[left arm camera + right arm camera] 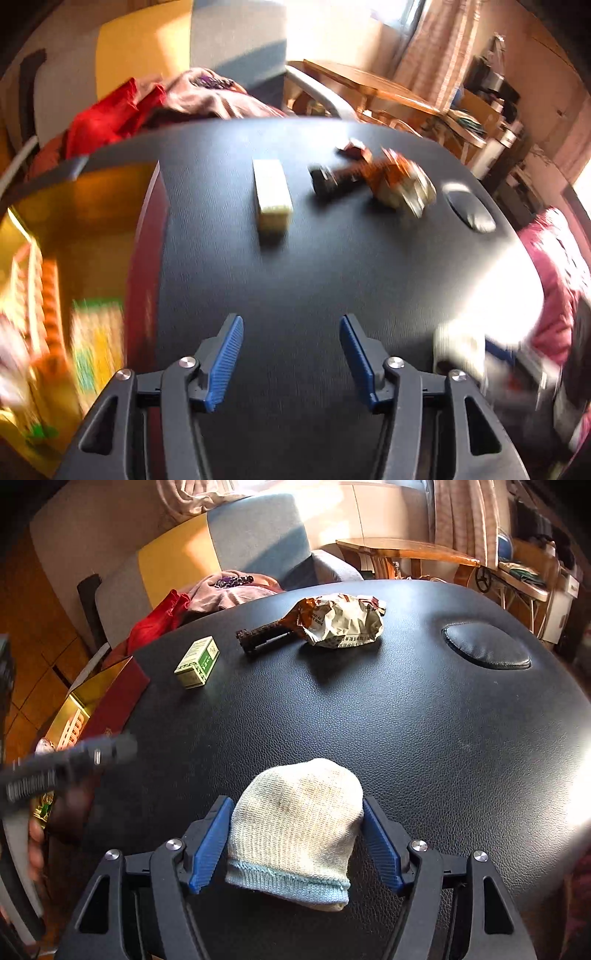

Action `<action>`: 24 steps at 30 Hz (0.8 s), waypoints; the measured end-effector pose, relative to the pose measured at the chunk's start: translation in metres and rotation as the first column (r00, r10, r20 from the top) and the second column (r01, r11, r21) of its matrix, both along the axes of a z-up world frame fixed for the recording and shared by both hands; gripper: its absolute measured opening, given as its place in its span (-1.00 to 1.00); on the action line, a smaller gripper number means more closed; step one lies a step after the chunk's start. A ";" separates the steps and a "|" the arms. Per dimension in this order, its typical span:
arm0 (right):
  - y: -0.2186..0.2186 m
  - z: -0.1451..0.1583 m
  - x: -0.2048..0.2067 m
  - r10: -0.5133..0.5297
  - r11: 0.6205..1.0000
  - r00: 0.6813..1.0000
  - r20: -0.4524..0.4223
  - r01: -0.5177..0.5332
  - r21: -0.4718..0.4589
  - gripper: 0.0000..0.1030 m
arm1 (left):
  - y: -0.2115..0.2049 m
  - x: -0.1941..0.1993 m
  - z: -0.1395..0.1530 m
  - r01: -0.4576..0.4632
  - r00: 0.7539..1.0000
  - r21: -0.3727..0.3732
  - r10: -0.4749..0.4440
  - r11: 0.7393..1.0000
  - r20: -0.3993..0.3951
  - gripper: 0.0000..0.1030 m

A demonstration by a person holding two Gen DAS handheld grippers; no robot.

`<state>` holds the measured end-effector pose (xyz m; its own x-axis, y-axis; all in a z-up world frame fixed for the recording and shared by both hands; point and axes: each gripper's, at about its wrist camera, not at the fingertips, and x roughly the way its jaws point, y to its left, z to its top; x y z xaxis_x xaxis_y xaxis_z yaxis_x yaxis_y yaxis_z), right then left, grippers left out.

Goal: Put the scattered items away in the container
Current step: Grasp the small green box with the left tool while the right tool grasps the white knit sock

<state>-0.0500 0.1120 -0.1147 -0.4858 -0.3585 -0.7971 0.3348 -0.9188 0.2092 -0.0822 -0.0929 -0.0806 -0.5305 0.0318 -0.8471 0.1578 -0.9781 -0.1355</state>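
My right gripper has its blue pads against both sides of a cream knit sock lying on the black table. My left gripper is open and empty over the table, beside the red-and-gold box at the left. Farther back lie a small green-and-cream carton, a black clip and a crumpled wrapper. The left wrist view is blurred; it shows the carton, the clip and the wrapper. The left gripper appears blurred at the left of the right wrist view.
The box holds several packets. A padded oval bump sits at the table's far right. A sofa with red and pink clothes stands behind the table. A wooden table and cluttered shelves are at the back right.
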 end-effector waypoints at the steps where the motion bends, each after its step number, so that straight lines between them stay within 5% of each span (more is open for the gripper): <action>1: -0.001 -0.002 -0.001 0.004 1.000 1.000 0.004 -0.004 -0.002 0.40 | -0.001 -0.012 0.003 -0.014 1.000 -0.014 0.014 1.000 -0.002 0.11; 5: -0.003 -0.006 -0.001 0.022 1.000 1.000 0.000 -0.022 -0.004 0.42 | -0.002 -0.065 0.003 -0.050 0.998 -0.085 0.053 0.995 0.032 0.11; 14: -0.003 -0.007 -0.008 0.055 0.998 0.998 -0.002 -0.055 -0.021 0.44 | -0.017 -0.121 -0.035 -0.086 0.988 -0.111 0.098 0.990 0.115 0.09; 19: -0.006 -0.008 -0.009 0.066 0.998 0.998 -0.007 -0.066 -0.012 0.44 | -0.023 -0.127 -0.049 -0.118 0.980 -0.086 0.130 0.989 0.149 -0.42; 24: -0.010 -0.008 -0.008 0.070 0.997 0.997 -0.018 -0.070 0.016 0.46 | -0.019 -0.116 -0.051 -0.112 0.984 -0.097 0.125 0.989 0.130 -0.42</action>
<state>-0.0582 0.1019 -0.1231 -0.4748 -0.3802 -0.7937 0.4024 -0.8958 0.1884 -0.1987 -0.1121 -0.1312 -0.4060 -0.1035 -0.9080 0.2844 -0.9585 -0.0179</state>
